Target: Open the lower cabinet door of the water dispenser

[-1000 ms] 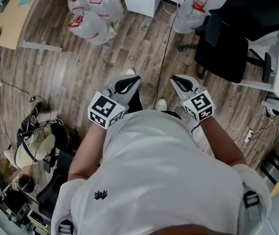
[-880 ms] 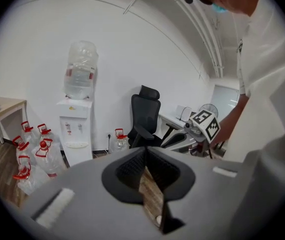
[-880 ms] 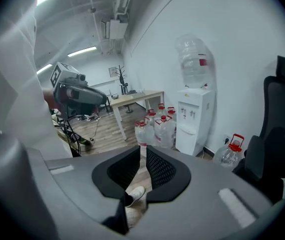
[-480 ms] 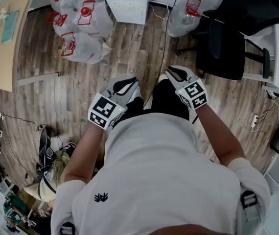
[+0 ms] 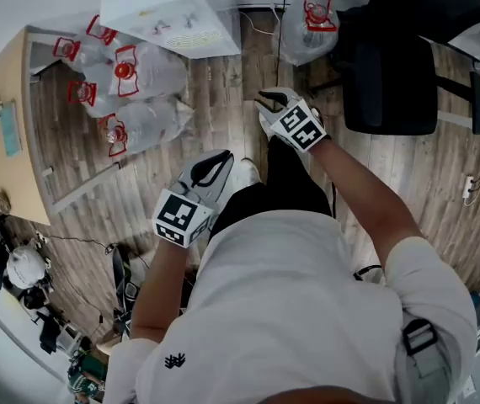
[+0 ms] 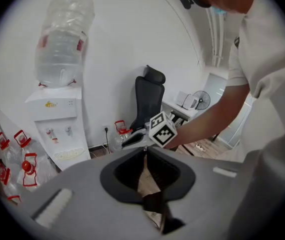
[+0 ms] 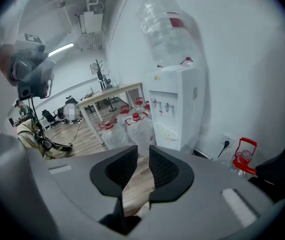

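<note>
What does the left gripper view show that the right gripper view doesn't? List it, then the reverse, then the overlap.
Left only: a fan, the person's arm and the right gripper, whose jaws have just been opening with nothing between them. Right only: the table, a coat rack and the ceiling lights. Both: the dispenser with its bottle on top, and spare bottles on the floor.

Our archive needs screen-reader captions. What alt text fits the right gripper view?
The right gripper, jaws slightly apart after just opening with nothing between them, points at a white water dispenser topped by an inverted bottle; red-capped jugs stand beside it.
</note>
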Demonstrator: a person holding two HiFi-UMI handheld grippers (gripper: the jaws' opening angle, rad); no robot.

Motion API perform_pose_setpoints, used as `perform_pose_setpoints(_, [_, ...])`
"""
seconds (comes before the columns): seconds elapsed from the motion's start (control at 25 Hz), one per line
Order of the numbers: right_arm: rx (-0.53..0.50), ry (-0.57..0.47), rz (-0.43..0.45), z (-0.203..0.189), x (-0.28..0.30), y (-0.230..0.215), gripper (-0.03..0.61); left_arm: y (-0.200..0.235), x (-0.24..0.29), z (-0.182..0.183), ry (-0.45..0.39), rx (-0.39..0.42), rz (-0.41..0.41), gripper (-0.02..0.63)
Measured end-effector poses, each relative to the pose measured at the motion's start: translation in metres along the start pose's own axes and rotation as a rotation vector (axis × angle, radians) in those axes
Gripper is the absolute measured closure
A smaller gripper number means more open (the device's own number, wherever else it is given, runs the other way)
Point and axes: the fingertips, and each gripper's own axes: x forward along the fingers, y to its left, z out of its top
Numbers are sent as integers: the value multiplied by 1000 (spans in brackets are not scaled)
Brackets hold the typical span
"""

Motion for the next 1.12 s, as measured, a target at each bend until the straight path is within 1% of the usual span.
perform_pose_setpoints(0.08, [-7,9,5,-5,31,-35,528,17,26,9,25,-4,2,555])
perform_pose_setpoints(0.2, [-21,50,11,-25,82,-79,518,41,62,18,50,-8,3,555])
perform_pose_setpoints(0.28, [-29,84,10,-41,117,-106,509,56,85,18,60,-13,-6,555])
perform_pose_setpoints(0.4, [-46,121,-3,-62,165,-138,496,73,115,7,80,-24,-33,555])
perform_pose_setpoints(0.56, [-67,147,-2,-85,224,-166,473,91,147,-6,84,-14,-56,555])
perform_pose_setpoints(0.68, [-92,156,-1,-96,267,-184,464,104,162,-14,96,-34,-72,555])
perform_pose_setpoints(0.8, [-121,172,-3,-103,308,-202,450,120,171,-27,124,-8,-79,555])
perform_pose_setpoints(1.12, [-201,224,-4,-101,369,-240,430,147,174,-48,119,-40,-80,555])
